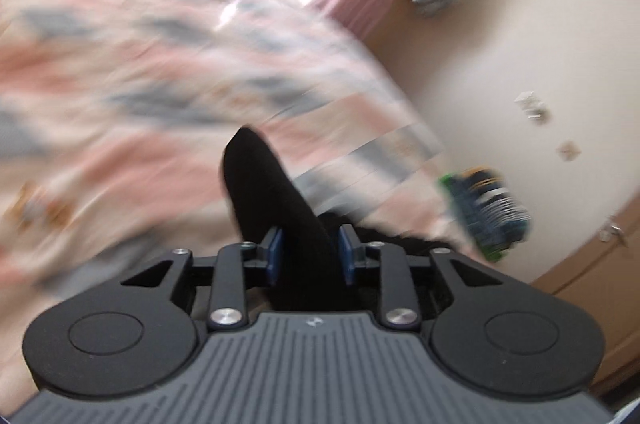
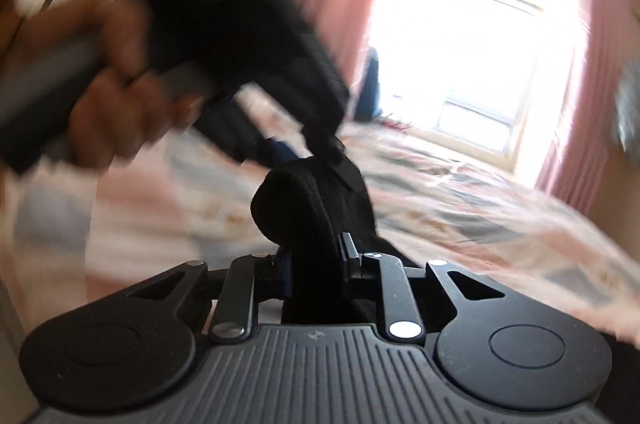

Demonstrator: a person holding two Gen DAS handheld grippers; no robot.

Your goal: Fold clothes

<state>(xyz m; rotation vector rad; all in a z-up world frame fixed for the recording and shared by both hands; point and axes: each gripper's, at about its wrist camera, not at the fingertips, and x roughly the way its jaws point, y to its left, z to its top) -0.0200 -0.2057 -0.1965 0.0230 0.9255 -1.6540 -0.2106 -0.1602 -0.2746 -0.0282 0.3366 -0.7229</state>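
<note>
Apparently mid-fold, both the left gripper [image 1: 310,250] and right gripper [image 2: 314,258] clench a black garment [image 1: 260,183] at lower centre, lifted over the bed [image 1: 120,63]; blur hides how folded it is.

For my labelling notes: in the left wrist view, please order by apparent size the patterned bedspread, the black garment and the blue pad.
1. patterned bedspread, clearly largest.
2. black garment, clamped in the left gripper; nearness to the camera enlarges it.
3. blue pad, smallest.
</note>
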